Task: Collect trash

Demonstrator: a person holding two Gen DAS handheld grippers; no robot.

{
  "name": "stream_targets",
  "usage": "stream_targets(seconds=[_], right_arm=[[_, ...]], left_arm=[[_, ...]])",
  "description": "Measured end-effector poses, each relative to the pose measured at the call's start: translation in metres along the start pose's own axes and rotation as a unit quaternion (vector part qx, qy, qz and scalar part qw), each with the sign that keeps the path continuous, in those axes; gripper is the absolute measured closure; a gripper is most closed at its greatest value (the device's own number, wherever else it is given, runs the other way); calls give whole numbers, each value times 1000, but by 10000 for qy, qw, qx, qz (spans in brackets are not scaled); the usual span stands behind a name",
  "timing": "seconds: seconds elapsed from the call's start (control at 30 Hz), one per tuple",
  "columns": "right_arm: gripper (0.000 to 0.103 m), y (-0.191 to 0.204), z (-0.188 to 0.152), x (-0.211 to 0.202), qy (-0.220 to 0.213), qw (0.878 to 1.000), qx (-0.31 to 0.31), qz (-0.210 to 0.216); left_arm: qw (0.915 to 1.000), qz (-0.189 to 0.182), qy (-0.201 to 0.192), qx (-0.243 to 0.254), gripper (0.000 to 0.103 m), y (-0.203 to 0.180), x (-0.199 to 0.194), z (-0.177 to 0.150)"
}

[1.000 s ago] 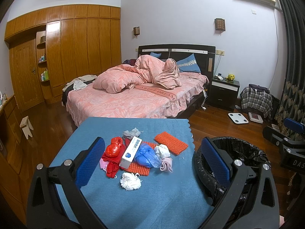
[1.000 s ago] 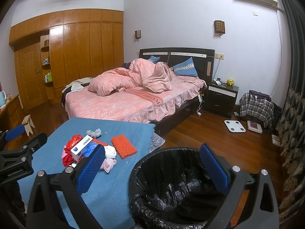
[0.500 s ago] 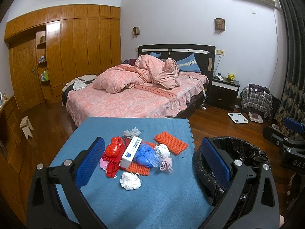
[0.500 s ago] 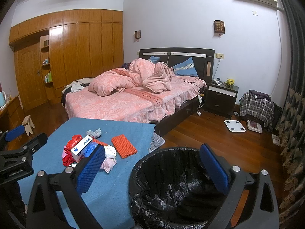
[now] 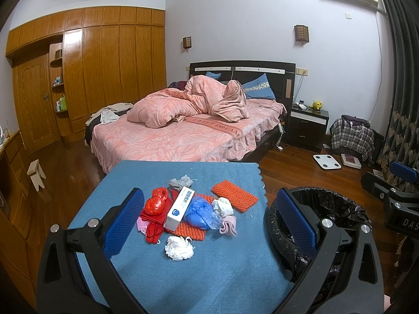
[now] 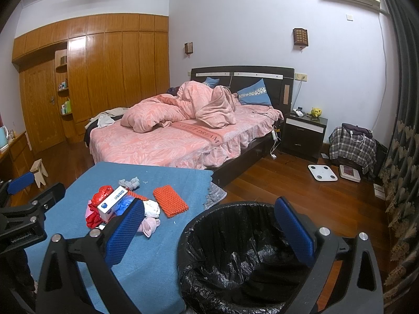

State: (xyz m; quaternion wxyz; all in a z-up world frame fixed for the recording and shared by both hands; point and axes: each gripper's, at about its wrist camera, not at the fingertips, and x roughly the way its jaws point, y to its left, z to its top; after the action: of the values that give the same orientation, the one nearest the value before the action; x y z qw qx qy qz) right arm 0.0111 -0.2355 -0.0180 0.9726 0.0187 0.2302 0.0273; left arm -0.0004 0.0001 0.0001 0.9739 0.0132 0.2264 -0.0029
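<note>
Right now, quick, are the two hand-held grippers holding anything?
Left hand-held gripper: open, holding nothing, above the blue table.
Right hand-held gripper: open, holding nothing, by the trash bin.

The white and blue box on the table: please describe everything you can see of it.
The white and blue box is a long, narrow carton, apparently cardboard, white with blue print and a round blue logo near its closer end. It looks closed and undamaged. It lies slanted in the trash pile on the blue tablecloth, between the red plastic bag and the blue plastic bag, resting on an orange knitted piece.
</note>
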Motion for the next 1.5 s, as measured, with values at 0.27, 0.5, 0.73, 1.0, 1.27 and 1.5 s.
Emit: stream_targets(seconds=[0.27, 0.5, 0.73, 1.0, 1.27, 1.5], right_arm=[[6, 0, 0, 0, 1, 10000, 15, 5], [6, -1, -1, 1, -11, 10000, 1, 13], [6, 7, 6, 0, -2, 10000, -9, 54], [6, 21, -1, 16, -43, 9997, -4, 226], [6, 48, -20, 58, -21, 9985, -7, 550], [16, 76, -51, 103, 168, 9963, -88, 834]], left_arm=[[10000, 1, -1, 1, 5, 0, 0, 0], [10000, -3, 0, -2, 5, 0, 0, 0], [10000, -2, 5, -11, 5, 0, 0, 0], [9998, 93, 103, -164, 5, 16, 9, 2], [9966, 729, 285, -260, 5, 68, 45, -25], [9932, 887, 653, -367, 5, 103, 79, -59]])
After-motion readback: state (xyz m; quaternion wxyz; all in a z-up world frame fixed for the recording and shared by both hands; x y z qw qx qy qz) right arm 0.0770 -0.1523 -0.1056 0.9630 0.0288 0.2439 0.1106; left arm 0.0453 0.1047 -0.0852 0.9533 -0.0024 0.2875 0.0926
